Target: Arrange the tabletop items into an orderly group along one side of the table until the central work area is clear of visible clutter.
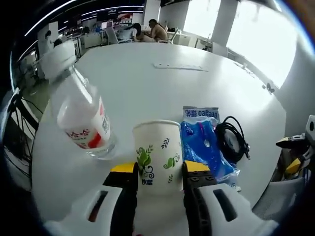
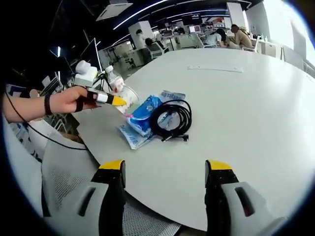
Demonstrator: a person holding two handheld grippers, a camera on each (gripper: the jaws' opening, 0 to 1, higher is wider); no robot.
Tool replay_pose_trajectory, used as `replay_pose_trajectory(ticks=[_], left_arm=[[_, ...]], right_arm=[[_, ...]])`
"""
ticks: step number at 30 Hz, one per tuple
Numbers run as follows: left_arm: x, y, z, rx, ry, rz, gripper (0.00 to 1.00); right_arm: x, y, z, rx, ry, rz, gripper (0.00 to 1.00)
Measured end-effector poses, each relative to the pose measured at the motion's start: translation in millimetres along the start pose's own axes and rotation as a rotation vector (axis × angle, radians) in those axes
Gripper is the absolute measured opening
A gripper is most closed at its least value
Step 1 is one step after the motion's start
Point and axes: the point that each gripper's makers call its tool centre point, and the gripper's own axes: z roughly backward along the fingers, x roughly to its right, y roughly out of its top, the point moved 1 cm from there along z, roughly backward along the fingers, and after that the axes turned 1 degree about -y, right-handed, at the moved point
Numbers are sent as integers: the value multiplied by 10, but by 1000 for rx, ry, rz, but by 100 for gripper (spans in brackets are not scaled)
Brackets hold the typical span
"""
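Paper cup (image 1: 157, 156) stands upright, squeezed between the left tongs (image 1: 160, 172); the right tongs (image 2: 166, 169) are wide open, holding nothing, with the black cable coil (image 2: 171, 119) straight ahead.

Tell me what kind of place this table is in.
Probably an open-plan office or shared workspace: a large round white table, people seated at desks in the background, strip lights overhead and big bright windows along one side.

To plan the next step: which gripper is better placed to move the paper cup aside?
Left. Its jaws flank the cup. The right gripper is open, short of the cable.
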Motion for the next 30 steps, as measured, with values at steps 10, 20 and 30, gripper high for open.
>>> replay_pose_trajectory(ticks=[10, 20, 30], left_arm=[[-107, -4, 109, 16, 9, -22, 35], [-17, -19, 275, 43, -16, -74, 35], [168, -38, 382, 46, -53, -143, 35]], right_arm=[[-66, -8, -24, -5, 18, 17, 64], [-145, 47, -68, 0, 36, 33, 64], [-217, 54, -80, -8, 51, 54, 63]])
